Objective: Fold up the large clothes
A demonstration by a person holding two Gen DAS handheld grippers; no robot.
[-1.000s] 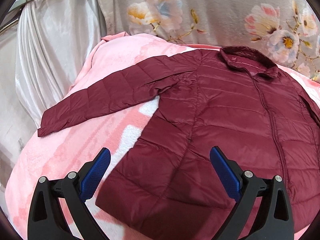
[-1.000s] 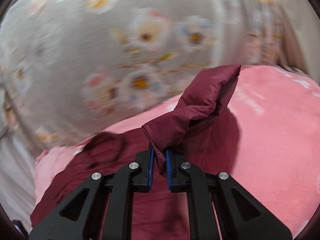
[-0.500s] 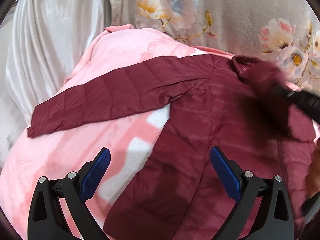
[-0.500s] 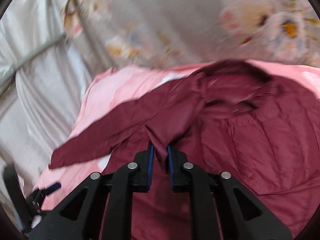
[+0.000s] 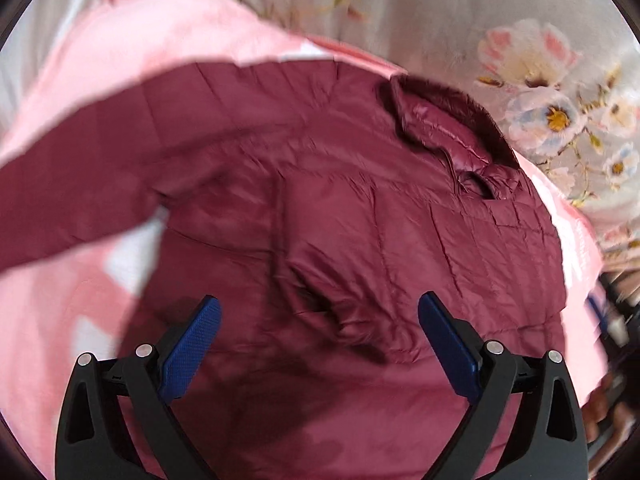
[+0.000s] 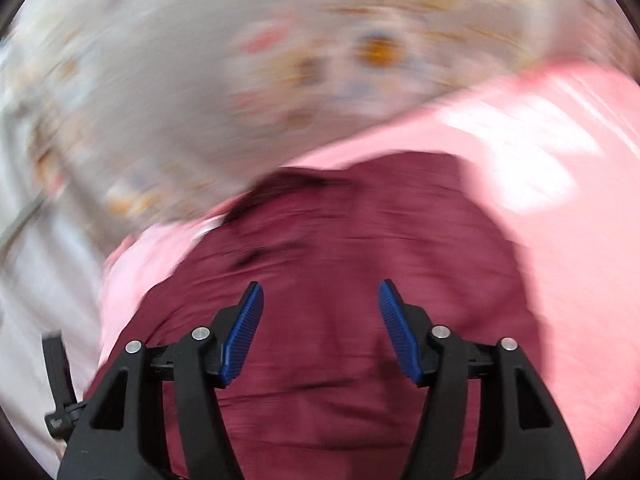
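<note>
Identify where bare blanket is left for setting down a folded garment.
Bare pink blanket lies below the outstretched sleeve, and beyond the jacket edge in the right wrist view. The middle is covered by the jacket.

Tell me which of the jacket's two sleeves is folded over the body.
The sleeve on the right in the left wrist view: it lies across the maroon puffer jacket's chest, while the other sleeve stretches out over the pink blanket.
</note>
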